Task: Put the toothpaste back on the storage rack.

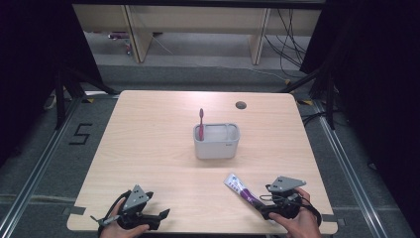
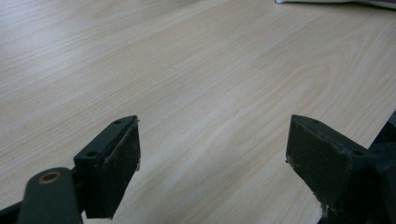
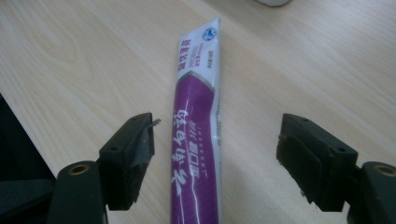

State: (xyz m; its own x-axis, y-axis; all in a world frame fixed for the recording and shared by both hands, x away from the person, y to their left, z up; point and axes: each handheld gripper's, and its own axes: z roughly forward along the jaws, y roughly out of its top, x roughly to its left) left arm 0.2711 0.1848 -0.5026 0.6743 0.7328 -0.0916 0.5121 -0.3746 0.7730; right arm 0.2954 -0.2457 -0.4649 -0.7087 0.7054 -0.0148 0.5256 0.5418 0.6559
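A purple and white toothpaste tube [image 1: 241,189] lies flat on the wooden table near its front right. In the right gripper view the tube [image 3: 196,116] runs lengthwise between my right gripper's [image 3: 217,154] two jaws, and there is a gap on each side, so the pads do not press on it. In the high view the right gripper [image 1: 261,207] sits at the tube's near end. My left gripper [image 1: 161,218] rests at the front left, open over bare wood [image 2: 212,163]. A red toothbrush [image 1: 201,121] stands upright in a grey caddy [image 1: 216,148] at mid-table.
The table [image 1: 148,148] has a round cable hole [image 1: 241,105] at the back right. Its front edge runs just under both hands. Dark floor and rails surround it, with cables at the far right.
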